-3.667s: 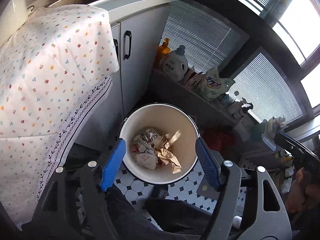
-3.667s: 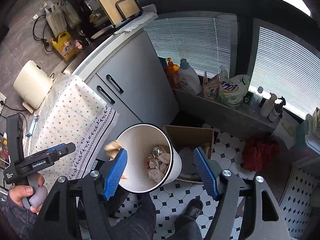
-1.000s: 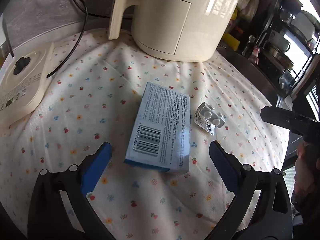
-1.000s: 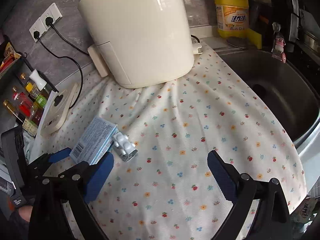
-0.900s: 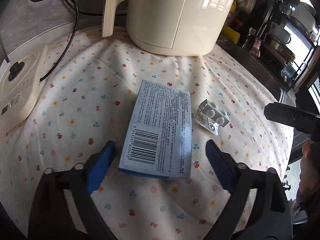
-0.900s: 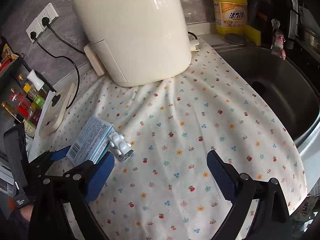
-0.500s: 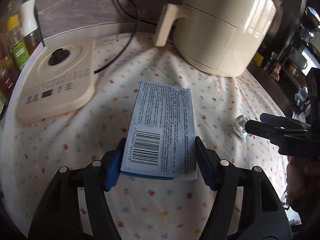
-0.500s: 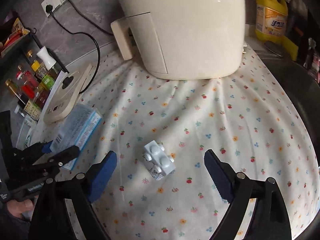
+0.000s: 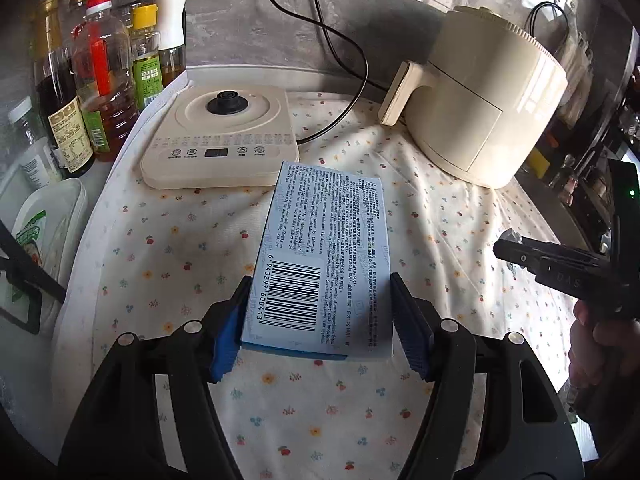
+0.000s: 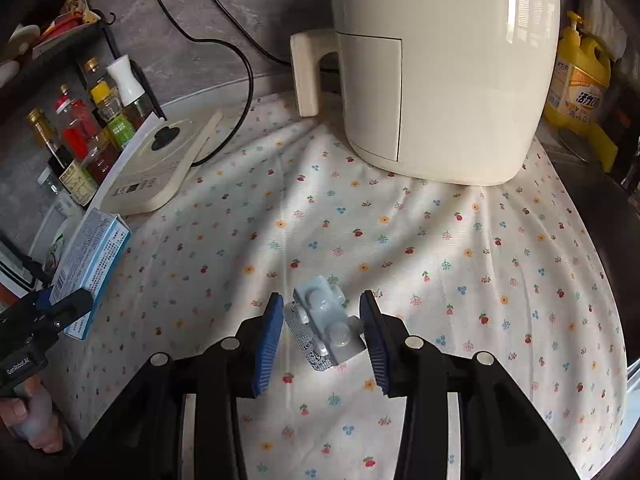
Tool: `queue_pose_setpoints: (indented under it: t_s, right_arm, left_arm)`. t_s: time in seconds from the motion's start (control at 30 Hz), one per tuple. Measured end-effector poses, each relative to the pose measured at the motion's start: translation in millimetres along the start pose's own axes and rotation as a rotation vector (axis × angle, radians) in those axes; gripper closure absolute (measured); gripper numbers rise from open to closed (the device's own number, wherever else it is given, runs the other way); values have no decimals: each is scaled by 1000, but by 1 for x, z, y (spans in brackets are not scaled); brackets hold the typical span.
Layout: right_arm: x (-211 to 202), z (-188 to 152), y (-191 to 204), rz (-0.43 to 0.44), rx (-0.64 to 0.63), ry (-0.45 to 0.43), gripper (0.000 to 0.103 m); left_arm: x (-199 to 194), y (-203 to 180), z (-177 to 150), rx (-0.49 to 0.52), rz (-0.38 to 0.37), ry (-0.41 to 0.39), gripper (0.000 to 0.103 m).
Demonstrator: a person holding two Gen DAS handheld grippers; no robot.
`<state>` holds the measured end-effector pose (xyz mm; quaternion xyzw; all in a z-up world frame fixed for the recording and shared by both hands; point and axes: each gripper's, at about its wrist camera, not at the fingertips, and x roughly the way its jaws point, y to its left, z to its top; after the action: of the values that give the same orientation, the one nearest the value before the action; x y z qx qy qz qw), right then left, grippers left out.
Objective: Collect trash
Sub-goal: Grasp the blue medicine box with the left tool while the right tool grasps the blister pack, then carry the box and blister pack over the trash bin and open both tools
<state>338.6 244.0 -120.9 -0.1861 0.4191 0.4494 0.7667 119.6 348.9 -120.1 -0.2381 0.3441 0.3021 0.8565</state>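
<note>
Both grippers are busy: left gripper (image 9: 320, 316) clamps the blue box (image 9: 320, 264) lengthwise ahead, while right gripper (image 10: 322, 332), jaws just closing, brackets the blister pack (image 10: 326, 326) angled between its pads, not visibly pinched.

We cannot read the fine print on the blue carton (image 9: 320, 264); only the barcode digits are legible. Its near end sits hidden between the left gripper's (image 9: 320, 320) pads. In the right wrist view, whether the right gripper's (image 10: 322, 330) pads touch the blister pack (image 10: 326, 326) cannot be settled, and the pack's foil underside is mostly concealed. The air fryer (image 10: 440, 68) is cut off at the top edge. The bottles (image 9: 92, 72) carry illegible labels. Both hands (image 10: 34, 420) show only partly.
</note>
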Motion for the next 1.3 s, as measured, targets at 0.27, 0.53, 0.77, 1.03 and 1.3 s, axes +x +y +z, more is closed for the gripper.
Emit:
queue_pose_setpoints:
  t_s: [0.27, 0.53, 0.77, 1.03, 1.3]
  right_arm:
    - [-53, -54, -20, -7, 35, -11, 64]
    - [-108, -120, -54, -45, 110, -12, 64]
    - [-154, -169, -83, -83, 191, -43, 64]
    - [-198, -257, -124, -144, 325, -32, 63]
    - [-214, -343, -173, -207, 532, 15, 63]
  left_arm:
    - [-35, -27, -31, -9, -29, -28, 37]
    - [-67, -65, -64, 24, -83, -33, 37]
    - [-90, -107, -93, 91, -144, -20, 37]
    - [-95, -165, -130, 193, -244, 37, 37]
    - [-87, -221, -161, 333, -325, 115, 37]
